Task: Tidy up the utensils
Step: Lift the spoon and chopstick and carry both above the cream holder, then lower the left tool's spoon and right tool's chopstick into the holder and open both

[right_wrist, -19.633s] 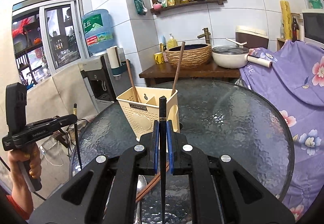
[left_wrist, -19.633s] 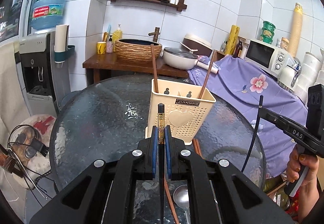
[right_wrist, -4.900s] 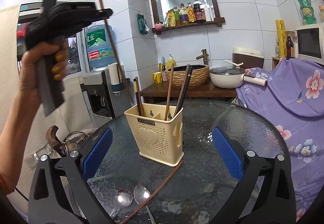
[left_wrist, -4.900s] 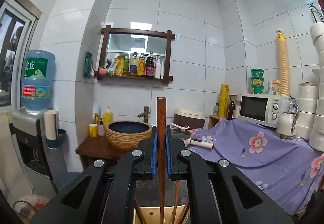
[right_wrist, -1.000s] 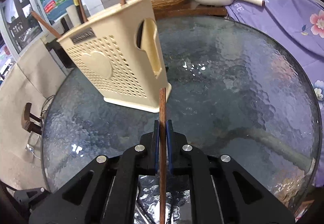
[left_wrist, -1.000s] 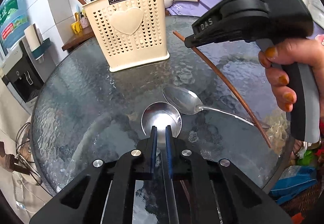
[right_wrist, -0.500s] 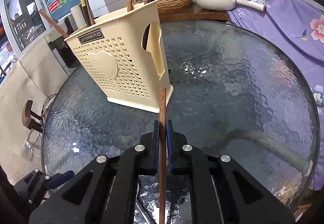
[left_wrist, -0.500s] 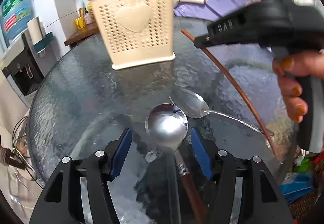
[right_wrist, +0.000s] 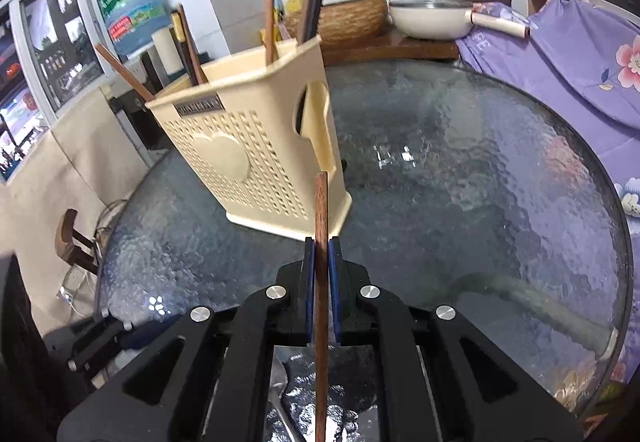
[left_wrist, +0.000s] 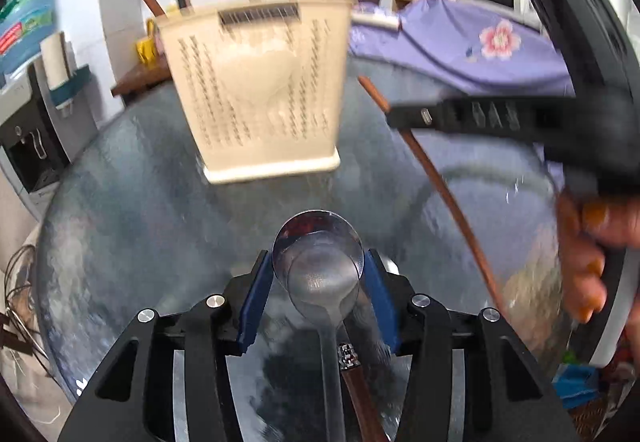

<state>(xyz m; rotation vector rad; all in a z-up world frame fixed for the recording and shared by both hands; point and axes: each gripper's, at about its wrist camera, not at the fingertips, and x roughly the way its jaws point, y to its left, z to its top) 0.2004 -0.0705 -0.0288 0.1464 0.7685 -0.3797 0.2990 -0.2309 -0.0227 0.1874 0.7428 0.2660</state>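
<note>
A cream perforated utensil holder (left_wrist: 260,90) stands on the round glass table (left_wrist: 120,182) with several chopsticks in it; it also shows in the right wrist view (right_wrist: 248,154). My left gripper (left_wrist: 318,282) is open, its blue pads on either side of a metal spoon bowl (left_wrist: 320,254) with a brown handle. A second spoon bowl (left_wrist: 324,284) overlaps it. My right gripper (right_wrist: 321,262) is shut on a brown chopstick (right_wrist: 321,210), also seen in the left wrist view (left_wrist: 440,178), held just in front of the holder.
A purple flowered cloth (right_wrist: 580,66) covers things at the right. A white pot (right_wrist: 432,18) and woven basin (right_wrist: 344,18) sit on a wooden counter behind the table. A water dispenser (right_wrist: 132,14) stands at the left.
My left gripper has opened from shut and moved forward around the spoon bowl. My right gripper keeps the chopstick and has lifted slightly toward the holder.
</note>
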